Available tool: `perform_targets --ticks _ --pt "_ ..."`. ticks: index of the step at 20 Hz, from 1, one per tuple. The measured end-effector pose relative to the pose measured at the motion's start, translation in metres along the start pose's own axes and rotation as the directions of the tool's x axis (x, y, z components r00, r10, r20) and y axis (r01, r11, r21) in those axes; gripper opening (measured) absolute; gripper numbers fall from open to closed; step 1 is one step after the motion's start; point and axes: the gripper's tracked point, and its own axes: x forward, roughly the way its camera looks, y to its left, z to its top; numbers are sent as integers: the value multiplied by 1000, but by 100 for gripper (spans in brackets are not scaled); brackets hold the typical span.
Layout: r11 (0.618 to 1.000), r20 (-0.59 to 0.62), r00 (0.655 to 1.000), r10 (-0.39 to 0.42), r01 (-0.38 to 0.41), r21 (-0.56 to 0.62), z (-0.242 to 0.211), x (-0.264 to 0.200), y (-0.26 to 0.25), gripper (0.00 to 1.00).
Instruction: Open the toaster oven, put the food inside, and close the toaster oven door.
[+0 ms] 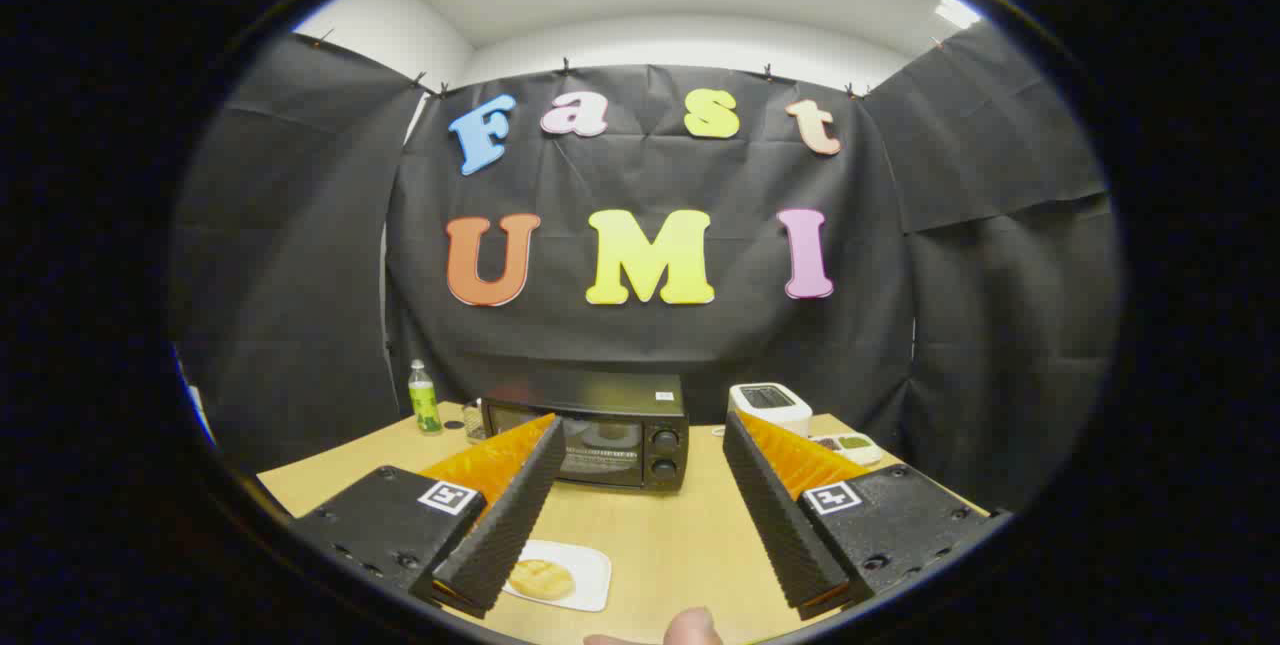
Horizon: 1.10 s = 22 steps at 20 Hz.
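toaster oven (590, 430): black, boxy, metal-cased, with a glass door that was shut and two round knobs (664, 454) stacked at its right side. it stood at the far middle of the table (660, 535), beyond the fingers and in line with the gap between them, its left part hidden behind the left finger.

food (541, 579): a round, golden, bun-like piece lying on a white rectangular plate (585, 575); the plate sat at the near side of the table, just beside the left finger's inner face, partly covered by it.

gripper (640, 445): hand-held, spread wide and holding nothing; ridged pads (515, 515) facing each other, hovering above the table. a fingertip of the person (692, 627) showed at the near edge.

table: pale wood, smooth, flat. a broad bare stretch lay between plate and oven, and between the two fingers.

bottle (424, 398): clear plastic with green label, upright at the far left, near the oven's left end.

toaster (770, 405): white, rounded, at the far right, apart from the oven.

small tray (850, 446): white, with green contents, right of the toaster, near the table's right edge.
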Motion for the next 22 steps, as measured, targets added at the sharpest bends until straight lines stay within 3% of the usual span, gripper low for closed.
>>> perform_targets --ticks 22 --pt "999 -38 999 -12 14 50 -14 8 3 100"
